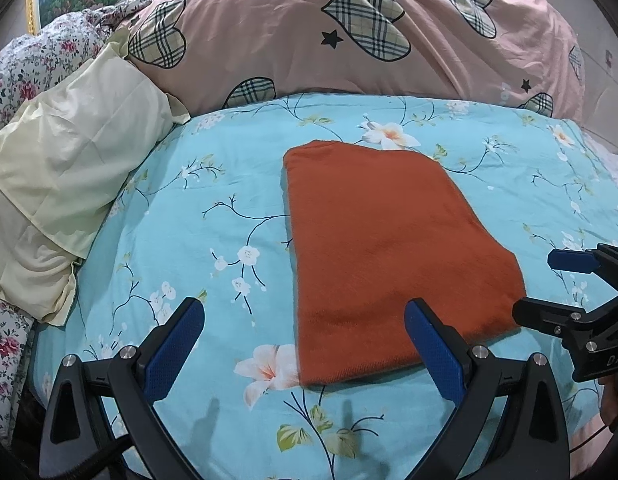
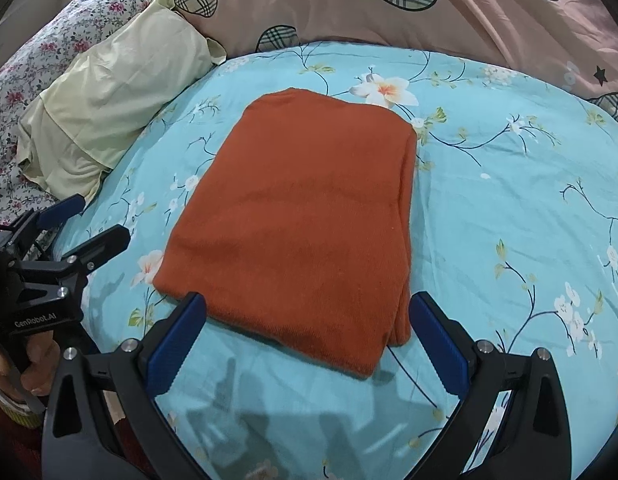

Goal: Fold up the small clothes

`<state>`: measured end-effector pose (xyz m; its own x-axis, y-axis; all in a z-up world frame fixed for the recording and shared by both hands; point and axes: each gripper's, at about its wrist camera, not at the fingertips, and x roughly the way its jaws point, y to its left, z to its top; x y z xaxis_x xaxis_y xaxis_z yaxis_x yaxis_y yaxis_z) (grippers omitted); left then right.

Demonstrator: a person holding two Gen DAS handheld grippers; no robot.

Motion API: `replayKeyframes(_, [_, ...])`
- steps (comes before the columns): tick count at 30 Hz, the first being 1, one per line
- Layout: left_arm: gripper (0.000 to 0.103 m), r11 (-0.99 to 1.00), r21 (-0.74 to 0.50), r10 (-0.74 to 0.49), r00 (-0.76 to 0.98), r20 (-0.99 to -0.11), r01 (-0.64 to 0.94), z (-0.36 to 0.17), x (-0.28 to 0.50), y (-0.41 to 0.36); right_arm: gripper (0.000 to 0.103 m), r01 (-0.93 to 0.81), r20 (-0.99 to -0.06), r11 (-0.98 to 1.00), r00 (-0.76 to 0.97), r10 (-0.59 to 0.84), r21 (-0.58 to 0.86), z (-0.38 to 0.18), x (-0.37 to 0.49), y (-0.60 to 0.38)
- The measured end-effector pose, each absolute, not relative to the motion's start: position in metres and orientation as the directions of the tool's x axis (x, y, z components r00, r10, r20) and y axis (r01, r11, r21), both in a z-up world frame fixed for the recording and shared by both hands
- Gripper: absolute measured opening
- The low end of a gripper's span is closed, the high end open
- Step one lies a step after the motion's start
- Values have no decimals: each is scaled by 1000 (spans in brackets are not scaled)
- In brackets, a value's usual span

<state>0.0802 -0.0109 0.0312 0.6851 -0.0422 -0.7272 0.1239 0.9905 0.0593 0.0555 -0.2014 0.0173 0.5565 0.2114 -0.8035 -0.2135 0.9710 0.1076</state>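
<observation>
We see a rust-orange knit garment (image 1: pixel 389 248), fuzzy and folded into a thick rectangle, lying flat on the bed's turquoise floral sheet (image 1: pixel 213 208). A cream pillow (image 1: pixel 65 184) and pink heart-print duvet (image 1: pixel 309 40) lie beyond. Our left tool (image 1: pixel 305 344) and right tool (image 2: pixel 307 338) hover spread wide, holding nothing, at its near edge.

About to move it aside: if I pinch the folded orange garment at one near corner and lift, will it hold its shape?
Probably not. The orange garment looks like soft knit, so it would likely droop. Stacked layers show along its right edge, so a one-corner pinch may catch only the top layers and open the fold. Pushed, it would probably bunch on the blue floral bedsheet rather than slide.
</observation>
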Motion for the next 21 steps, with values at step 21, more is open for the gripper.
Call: replayKeyframes(21, [101, 988, 59, -60, 703, -708, 145, 42, 57, -11, 101, -213, -787, 972, 580, 210, 102, 27, 28, -203])
